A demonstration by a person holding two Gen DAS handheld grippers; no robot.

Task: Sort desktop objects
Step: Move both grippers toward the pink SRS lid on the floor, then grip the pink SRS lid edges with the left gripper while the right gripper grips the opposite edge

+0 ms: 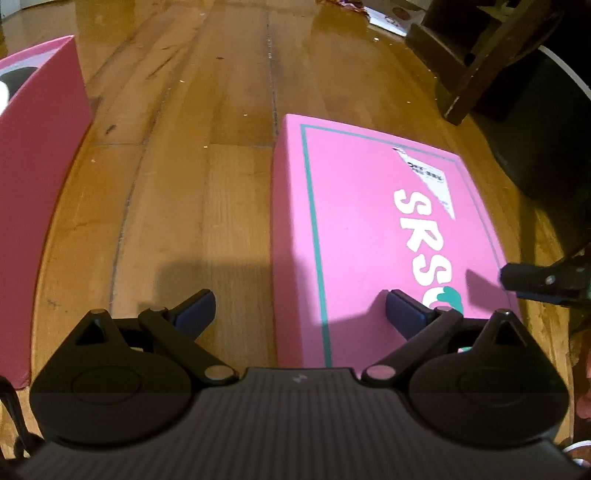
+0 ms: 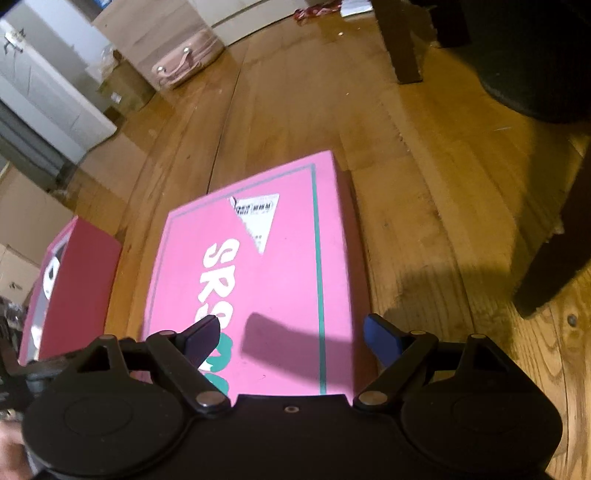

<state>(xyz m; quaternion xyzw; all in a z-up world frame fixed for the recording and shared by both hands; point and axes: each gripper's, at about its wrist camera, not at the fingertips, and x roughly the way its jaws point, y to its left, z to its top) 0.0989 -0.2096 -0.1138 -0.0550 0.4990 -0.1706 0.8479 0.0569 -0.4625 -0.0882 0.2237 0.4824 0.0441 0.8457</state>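
Note:
A flat pink box (image 1: 369, 236) with white letters "SRS", a teal border line and a torn white label lies on the wooden floor; it also shows in the right wrist view (image 2: 266, 273). My left gripper (image 1: 299, 312) is open and empty, spread over the box's near left edge. My right gripper (image 2: 291, 338) is open and empty, spread over the box's near right edge. One right gripper finger (image 1: 532, 280) shows at the right of the left wrist view. A second, darker pink box (image 1: 33, 206) stands to the left, also in the right wrist view (image 2: 77, 288).
Wooden plank floor (image 1: 207, 118). A dark furniture leg (image 2: 402, 44) and a black chair base (image 2: 535, 74) stand to the right. A pink bag (image 2: 184, 62), cardboard boxes (image 2: 125, 81) and white furniture (image 2: 48, 96) are at the far left. Papers (image 1: 395, 18) lie far ahead.

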